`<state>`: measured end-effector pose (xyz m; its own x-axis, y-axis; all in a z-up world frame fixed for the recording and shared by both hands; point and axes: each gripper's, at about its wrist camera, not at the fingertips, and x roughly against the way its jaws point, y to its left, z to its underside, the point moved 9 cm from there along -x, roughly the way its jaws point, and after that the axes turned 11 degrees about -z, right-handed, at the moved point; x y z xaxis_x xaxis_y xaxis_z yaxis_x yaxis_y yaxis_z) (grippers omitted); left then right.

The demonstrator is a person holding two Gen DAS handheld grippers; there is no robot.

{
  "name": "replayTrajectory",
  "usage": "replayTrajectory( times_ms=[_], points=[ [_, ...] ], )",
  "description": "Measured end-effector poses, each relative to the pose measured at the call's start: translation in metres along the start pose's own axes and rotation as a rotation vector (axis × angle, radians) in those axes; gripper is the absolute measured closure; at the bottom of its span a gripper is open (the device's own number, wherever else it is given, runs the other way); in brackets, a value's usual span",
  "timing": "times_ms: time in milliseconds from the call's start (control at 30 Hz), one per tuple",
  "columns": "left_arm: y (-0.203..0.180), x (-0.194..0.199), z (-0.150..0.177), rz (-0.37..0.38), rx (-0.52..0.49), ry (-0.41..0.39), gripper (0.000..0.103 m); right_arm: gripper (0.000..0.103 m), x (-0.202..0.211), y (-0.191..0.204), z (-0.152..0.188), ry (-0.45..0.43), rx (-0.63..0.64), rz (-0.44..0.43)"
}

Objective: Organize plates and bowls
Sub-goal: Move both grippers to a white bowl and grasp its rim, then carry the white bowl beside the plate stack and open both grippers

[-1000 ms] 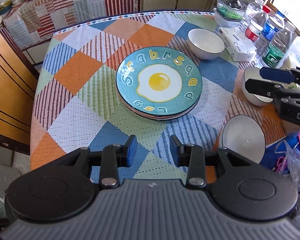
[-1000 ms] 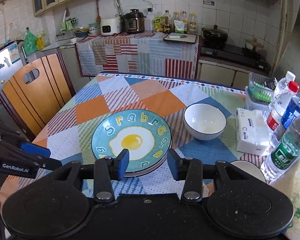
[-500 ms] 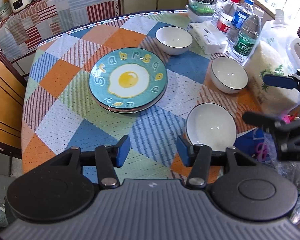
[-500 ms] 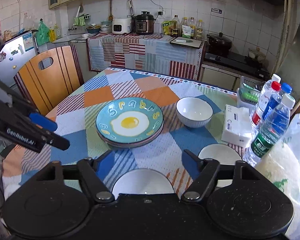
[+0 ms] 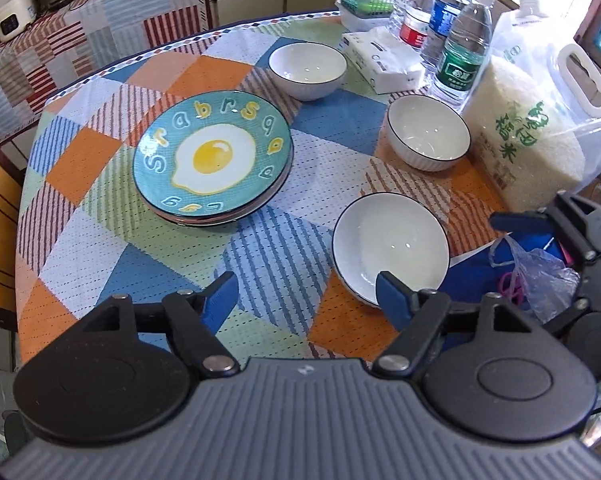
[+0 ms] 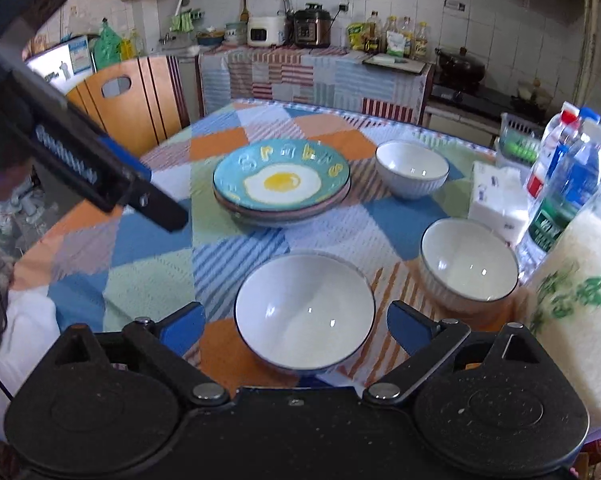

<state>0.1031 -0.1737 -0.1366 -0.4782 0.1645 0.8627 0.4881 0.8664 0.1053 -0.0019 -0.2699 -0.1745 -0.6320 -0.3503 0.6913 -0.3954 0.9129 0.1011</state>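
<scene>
Right tongs [image 6: 294, 326] spread wide around near white ceramic bowl [image 6: 304, 314] — left tongs [image 5: 306, 292] released, holding nothing.

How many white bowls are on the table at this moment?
3. One bowl sits nearest the grippers, one beside the rice bag, one farther back near the tissue pack. None are stacked; none appears hidden.

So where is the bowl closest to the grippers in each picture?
Left wrist view: the nearest bowl is lower right, just past the left gripper's right fingertip.
Right wrist view: the same bowl is bottom centre, between the right gripper's open fingers.
Shared landmark: the egg plate, beyond and left of it.
</scene>
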Motion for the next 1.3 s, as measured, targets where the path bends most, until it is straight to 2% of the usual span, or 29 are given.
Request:
replayTrajectory(
  times_ms=[367,467,733,833,900,1000,1067,1300],
  points=[
    [-0.022,-0.037,0.004,0.01,-0.046,0.041,0.019,0.004,-0.049,-0.006,0.033,0.097,0.001,0.003],
    [-0.031,-0.05,0.005,0.041,-0.061,0.047,0.019,0.004,-0.059,-0.01,0.036,0.115,-0.002,0.004],
    [-0.047,-0.083,0.002,0.087,-0.037,0.068,0.021,0.004,-0.078,-0.022,0.036,0.086,-0.057,-0.002],
    [-0.05,-0.091,0.001,0.097,-0.026,0.066,0.031,0.004,-0.083,-0.023,0.036,0.079,-0.061,0.004],
    [-0.053,-0.094,0.003,0.114,-0.03,0.078,0.067,0.004,-0.085,-0.024,0.036,0.076,-0.059,0.002],
    [-0.054,-0.099,0.008,0.098,-0.053,0.109,0.082,0.003,-0.088,-0.024,0.037,0.073,-0.037,-0.001],
    [-0.053,-0.1,0.01,0.081,-0.073,0.104,0.087,0.003,-0.089,-0.026,0.036,0.072,-0.026,-0.006],
    [-0.045,-0.096,0.014,0.065,-0.067,0.098,0.087,0.004,-0.09,-0.02,0.034,0.057,-0.026,-0.028]
  ],
)
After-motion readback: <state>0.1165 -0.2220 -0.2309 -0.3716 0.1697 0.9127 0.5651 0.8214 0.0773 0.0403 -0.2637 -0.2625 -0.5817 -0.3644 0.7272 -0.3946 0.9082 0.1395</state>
